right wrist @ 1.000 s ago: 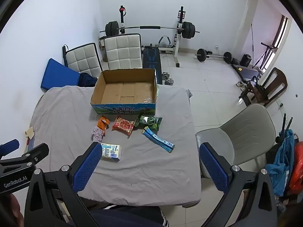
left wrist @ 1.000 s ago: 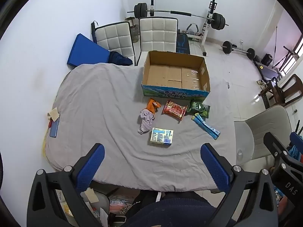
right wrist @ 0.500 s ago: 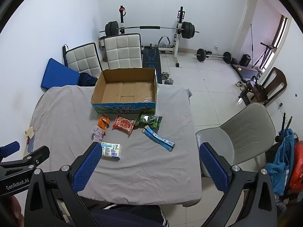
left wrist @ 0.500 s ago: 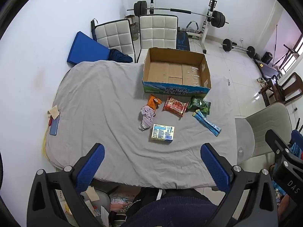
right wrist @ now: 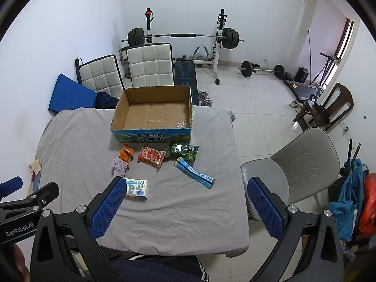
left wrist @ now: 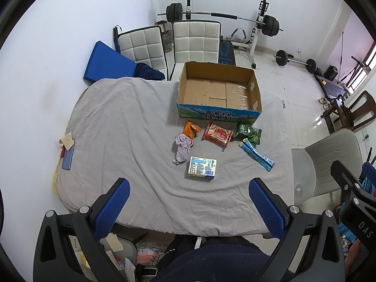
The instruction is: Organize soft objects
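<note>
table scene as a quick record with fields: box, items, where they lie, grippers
box: cardboard box, open, empty, at the table's far side
items: orange packet, red packet, green packet, blue stick pack, lilac cloth, tissue pack
where: all on the grey sheet, outside the box, in front of it
left gripper: open, empty, above the near table edge
right gripper: open, empty

The right gripper's (right wrist: 186, 205) blue pad covers a corner of the tissue pack (right wrist: 138, 188). The packets' print is too small to read. The bench's (left wrist: 117, 127) near edge hides the floor clutter.
</note>
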Available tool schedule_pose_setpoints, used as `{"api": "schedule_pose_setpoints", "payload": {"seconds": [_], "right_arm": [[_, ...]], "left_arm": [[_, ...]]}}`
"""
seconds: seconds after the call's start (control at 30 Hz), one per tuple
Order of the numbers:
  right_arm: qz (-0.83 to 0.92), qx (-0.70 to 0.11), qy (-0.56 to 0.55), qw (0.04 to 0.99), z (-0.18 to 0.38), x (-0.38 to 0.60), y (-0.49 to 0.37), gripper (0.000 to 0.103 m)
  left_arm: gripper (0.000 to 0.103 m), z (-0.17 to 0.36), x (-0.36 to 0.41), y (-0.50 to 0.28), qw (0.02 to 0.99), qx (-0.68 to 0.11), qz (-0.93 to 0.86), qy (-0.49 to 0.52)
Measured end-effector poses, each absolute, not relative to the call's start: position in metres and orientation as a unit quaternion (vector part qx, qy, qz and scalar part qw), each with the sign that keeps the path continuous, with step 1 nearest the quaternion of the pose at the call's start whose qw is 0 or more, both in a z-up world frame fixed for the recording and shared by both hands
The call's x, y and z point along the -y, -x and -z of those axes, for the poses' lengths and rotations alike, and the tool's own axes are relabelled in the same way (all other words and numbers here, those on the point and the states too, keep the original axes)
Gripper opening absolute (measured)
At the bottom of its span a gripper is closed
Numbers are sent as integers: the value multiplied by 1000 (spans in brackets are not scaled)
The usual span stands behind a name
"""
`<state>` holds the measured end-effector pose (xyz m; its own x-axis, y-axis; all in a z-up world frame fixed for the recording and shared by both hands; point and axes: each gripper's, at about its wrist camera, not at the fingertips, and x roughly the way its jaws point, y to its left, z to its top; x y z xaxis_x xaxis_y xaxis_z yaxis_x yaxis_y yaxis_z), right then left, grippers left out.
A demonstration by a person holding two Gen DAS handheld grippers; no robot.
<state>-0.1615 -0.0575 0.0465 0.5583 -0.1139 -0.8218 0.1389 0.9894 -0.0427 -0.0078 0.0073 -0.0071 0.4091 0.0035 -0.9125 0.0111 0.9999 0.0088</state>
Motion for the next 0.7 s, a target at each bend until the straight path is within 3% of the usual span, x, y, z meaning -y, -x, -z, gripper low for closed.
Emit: {"api": "schedule_pose_setpoints", "payload": {"seconds": [0.7], "right_arm": [[75, -466, -10, 881, -48, 58, 152, 103]], "left_arm": [[103, 0, -6, 1, 838, -545, 1, -7]]}}
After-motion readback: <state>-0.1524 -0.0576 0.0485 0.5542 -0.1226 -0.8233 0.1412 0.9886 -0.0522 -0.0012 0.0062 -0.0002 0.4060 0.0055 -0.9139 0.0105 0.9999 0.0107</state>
